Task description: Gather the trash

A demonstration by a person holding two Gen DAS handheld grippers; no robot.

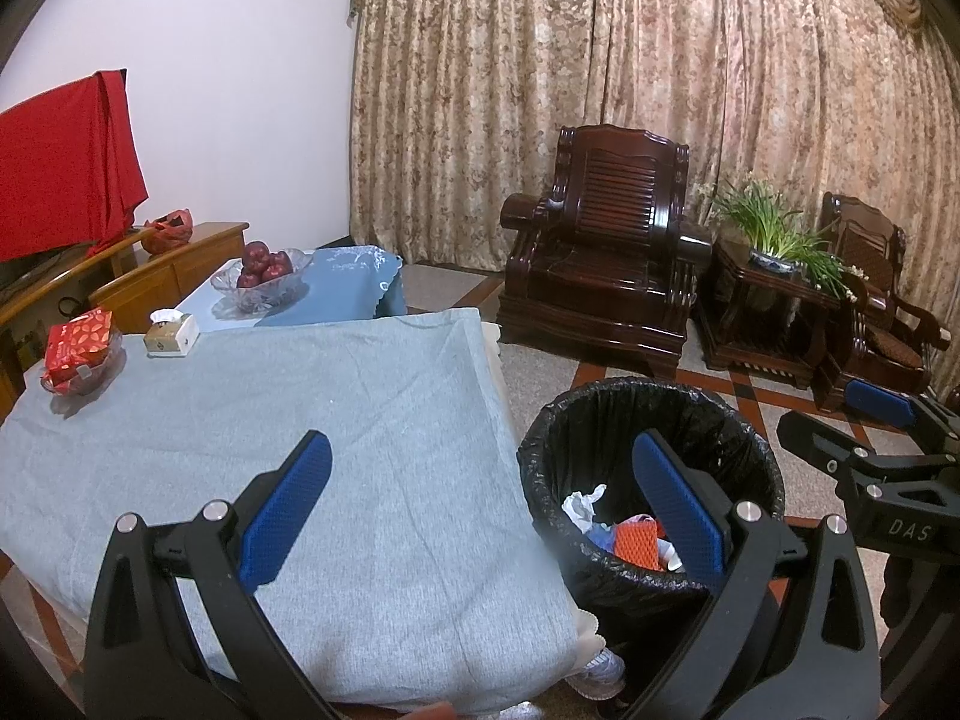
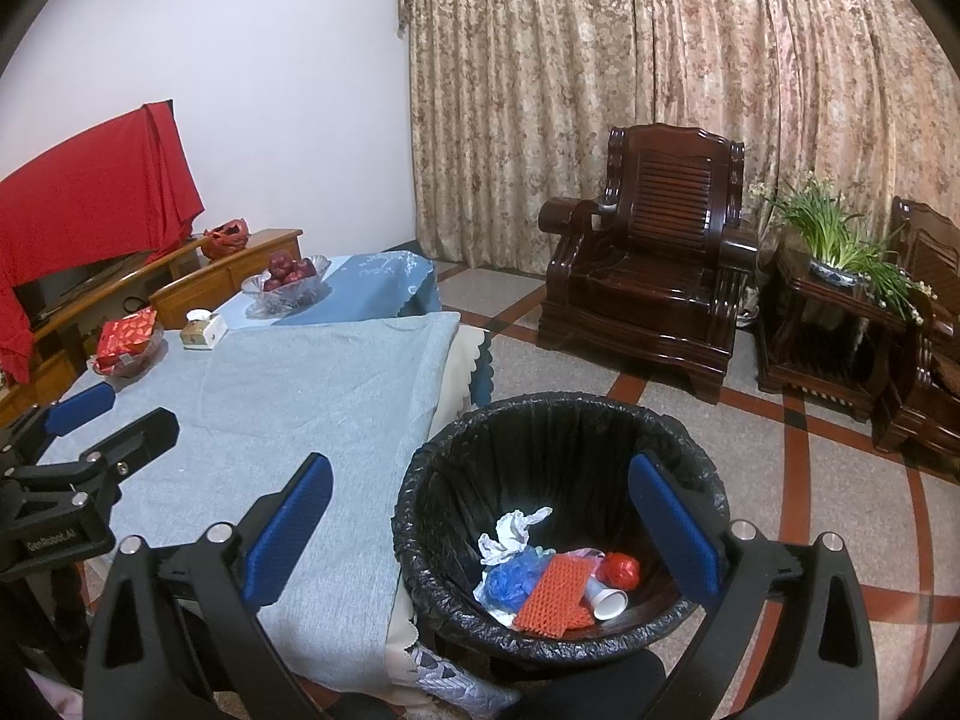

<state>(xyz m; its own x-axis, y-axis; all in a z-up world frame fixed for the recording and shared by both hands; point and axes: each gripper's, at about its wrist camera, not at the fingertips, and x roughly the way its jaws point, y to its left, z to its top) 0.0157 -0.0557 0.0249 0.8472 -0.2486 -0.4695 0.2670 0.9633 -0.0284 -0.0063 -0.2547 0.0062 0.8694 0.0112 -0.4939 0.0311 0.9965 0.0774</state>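
**Two grippers empty, trash lying in the bin**

We hold both tools spread wide with nothing between their blue pads. Our left gripper [image 1: 480, 504] hangs over the grey-clothed table [image 1: 300, 420]; our right gripper [image 2: 480, 516] hangs over the black-lined trash bin [image 2: 558, 420], which stands on the floor just beside the table at its 3 o'clock edge. Inside the bin we see crumpled white paper [image 2: 513, 531], a blue wad [image 2: 510, 579], orange foam netting [image 2: 555, 594], a white paper cup [image 2: 609, 600] and a red ball [image 2: 621, 570]. At the table's 11 o'clock sits a tissue box [image 1: 171, 333].
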